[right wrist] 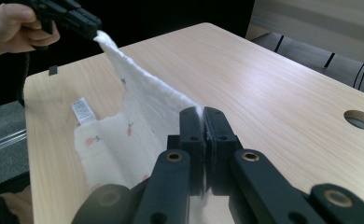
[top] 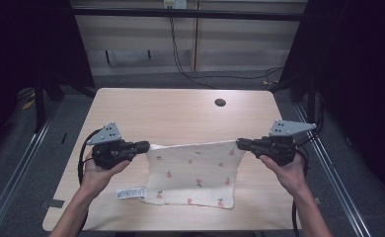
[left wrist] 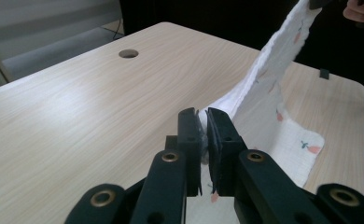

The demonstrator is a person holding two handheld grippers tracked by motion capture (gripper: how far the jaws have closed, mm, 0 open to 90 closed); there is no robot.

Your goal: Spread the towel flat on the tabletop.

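In each gripper view the pinched corner of cloth is hidden between the pads, and the gripper bodies are cut off at the bottom edge. The left gripper (top: 143, 145) has its jaws closed tight on 1 top corner of the cloth (top: 193, 170); the right gripper (top: 241, 143) is clamped the same way on the other top corner. Between the 2 grips the upper hem runs taut above the desk (top: 180, 111), while the lower part of the cloth lies flat near the desk's front edge. A white care label (top: 130, 193) sticks out at the cloth's lower left corner, its print too small to read. The left hand (top: 99, 170) and right hand (top: 287, 170) come in from the front edge, forearms angled inward, jaws pointing toward each other. A round cable hole (top: 220, 102) sits toward the desk's far right corner.
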